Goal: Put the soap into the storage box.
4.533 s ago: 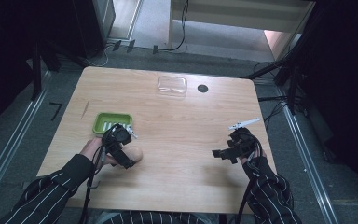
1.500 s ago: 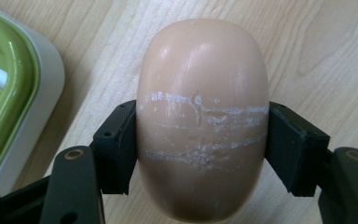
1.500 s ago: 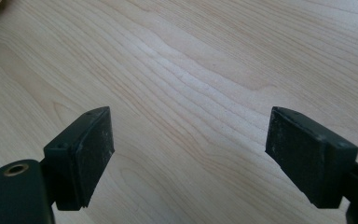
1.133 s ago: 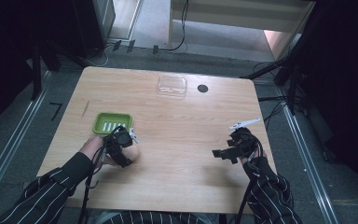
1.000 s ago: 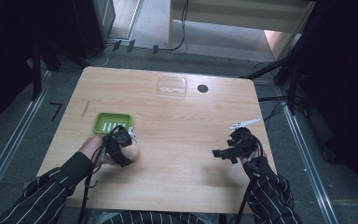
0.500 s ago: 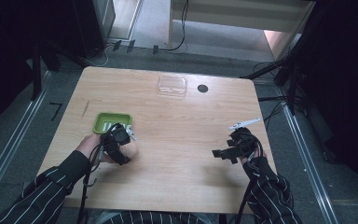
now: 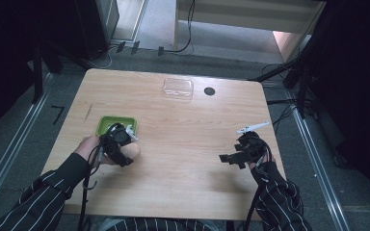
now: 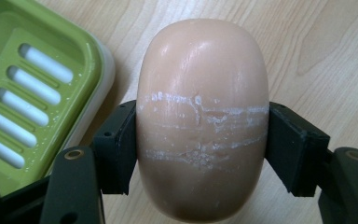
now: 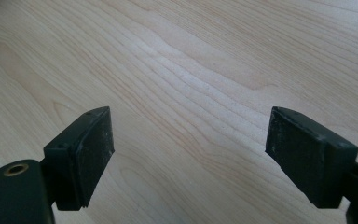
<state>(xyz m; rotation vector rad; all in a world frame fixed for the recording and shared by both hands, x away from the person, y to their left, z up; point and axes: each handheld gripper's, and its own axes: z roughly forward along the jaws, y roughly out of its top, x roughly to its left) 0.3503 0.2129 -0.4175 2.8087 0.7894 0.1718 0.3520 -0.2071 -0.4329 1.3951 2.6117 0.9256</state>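
Soap: sits between your left gripper's jaws, pads pressed on both its sides, its far end reaching past the jaw tips.
Soap dish: lies on the table just to the left of your left jaws, close beside the soap.
Table under the soap: runs ahead and to the right of your left jaws.
Right gripper: jaws stand wide apart, with table between and ahead of them.
Clear container: far ahead of both grippers, near the table's far edge.
Round hole: just right of the container.
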